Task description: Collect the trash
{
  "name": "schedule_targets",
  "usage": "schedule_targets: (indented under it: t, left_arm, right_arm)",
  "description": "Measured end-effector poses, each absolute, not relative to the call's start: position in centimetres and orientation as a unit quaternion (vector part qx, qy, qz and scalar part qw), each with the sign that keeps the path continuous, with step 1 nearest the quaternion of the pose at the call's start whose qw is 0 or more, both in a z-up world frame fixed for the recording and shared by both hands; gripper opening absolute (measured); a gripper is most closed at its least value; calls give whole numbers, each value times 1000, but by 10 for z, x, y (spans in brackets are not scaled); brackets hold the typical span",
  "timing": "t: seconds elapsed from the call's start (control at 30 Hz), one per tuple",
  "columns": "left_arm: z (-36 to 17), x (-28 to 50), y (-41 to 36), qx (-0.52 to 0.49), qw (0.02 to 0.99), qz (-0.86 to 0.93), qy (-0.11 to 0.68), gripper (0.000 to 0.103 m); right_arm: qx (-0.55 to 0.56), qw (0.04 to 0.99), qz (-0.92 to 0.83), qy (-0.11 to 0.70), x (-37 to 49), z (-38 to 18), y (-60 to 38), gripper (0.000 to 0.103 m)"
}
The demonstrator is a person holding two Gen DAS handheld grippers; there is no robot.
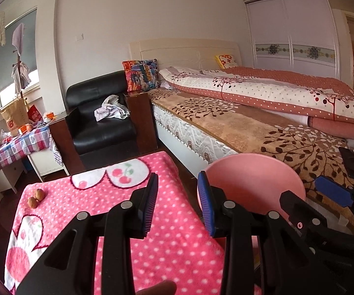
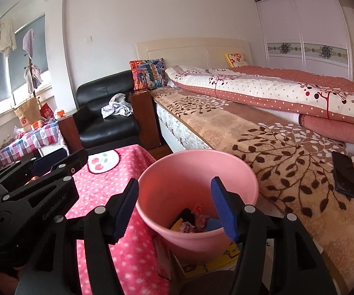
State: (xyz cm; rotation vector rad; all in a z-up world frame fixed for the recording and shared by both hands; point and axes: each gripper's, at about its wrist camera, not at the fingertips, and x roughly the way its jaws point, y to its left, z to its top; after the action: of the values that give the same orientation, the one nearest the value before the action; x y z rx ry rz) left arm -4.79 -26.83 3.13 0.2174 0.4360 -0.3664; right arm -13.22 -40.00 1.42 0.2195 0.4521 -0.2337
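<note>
- My left hand-held gripper (image 1: 178, 202) hangs over the pink-blanketed counter (image 1: 172, 245), jaws apart, empty.
- My right hand-held gripper (image 2: 175, 209) sits above the pink bin (image 2: 238, 172), jaws spread, nothing between.
- Trash (image 2: 191, 221) lies in the bin's bottom.
- Two walnuts (image 1: 35, 198) sit on the counter's far left.

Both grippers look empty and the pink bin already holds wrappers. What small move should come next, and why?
Probably swing the left gripper toward the two walnuts at the far left of the pink dotted cloth. They are the only loose items visible on it. Both grippers are open and hold nothing, and the right gripper hangs over the pink bin, which holds trash.
</note>
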Motion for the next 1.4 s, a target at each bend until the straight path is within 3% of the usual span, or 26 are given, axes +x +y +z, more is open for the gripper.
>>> schedule_targets:
  t: [1.4]
  left_arm:
    - [35, -78, -236, 92, 960, -171, 202, 34]
  right_arm:
    - [93, 971, -107, 192, -161, 25, -373, 61]
